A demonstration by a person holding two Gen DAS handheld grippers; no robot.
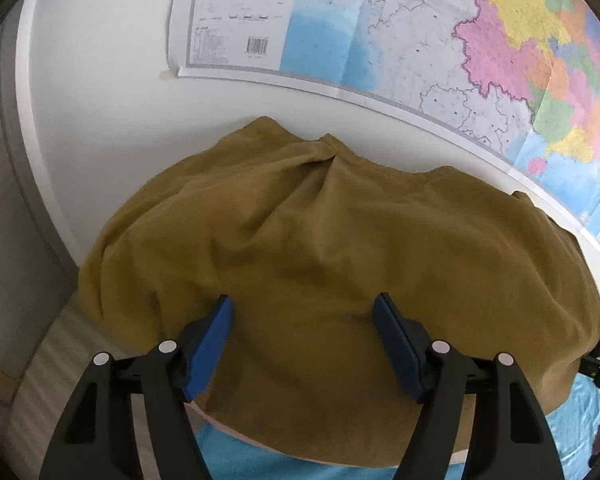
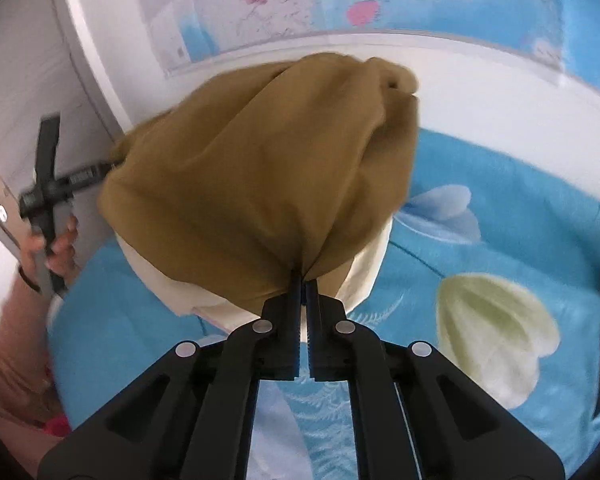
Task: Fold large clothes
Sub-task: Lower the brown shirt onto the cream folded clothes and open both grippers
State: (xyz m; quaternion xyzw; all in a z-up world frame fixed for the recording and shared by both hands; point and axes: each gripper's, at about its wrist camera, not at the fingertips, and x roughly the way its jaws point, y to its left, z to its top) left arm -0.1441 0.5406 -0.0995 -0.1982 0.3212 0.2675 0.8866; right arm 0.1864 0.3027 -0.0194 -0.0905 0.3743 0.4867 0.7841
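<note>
Mustard-brown garment [image 1: 320,248]: soft, limp cloth, likely light; it bunches, so take hems or corners. It lies heaped on a cream cushion [image 2: 160,284] on the blue bedspread [image 2: 500,220], below a wall map [image 1: 380,40]. Right claw [image 2: 303,280] is pinched on its near edge, angled downward. Left claw [image 1: 302,344] is spread wide above the cloth, gripping nothing.

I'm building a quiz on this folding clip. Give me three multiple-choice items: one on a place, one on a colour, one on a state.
1. Where is the map?
A. flat on the white table
B. on the floor
C. under the garment

2. What colour is the garment?
A. red
B. mustard brown
C. grey

3. The right gripper is:
A. wide open
B. out of view
C. shut on the garment

A: it lies on the tabletop beyond the cloth.
B: the cloth is mustard brown.
C: cloth bunches between its closed fingers.
</note>
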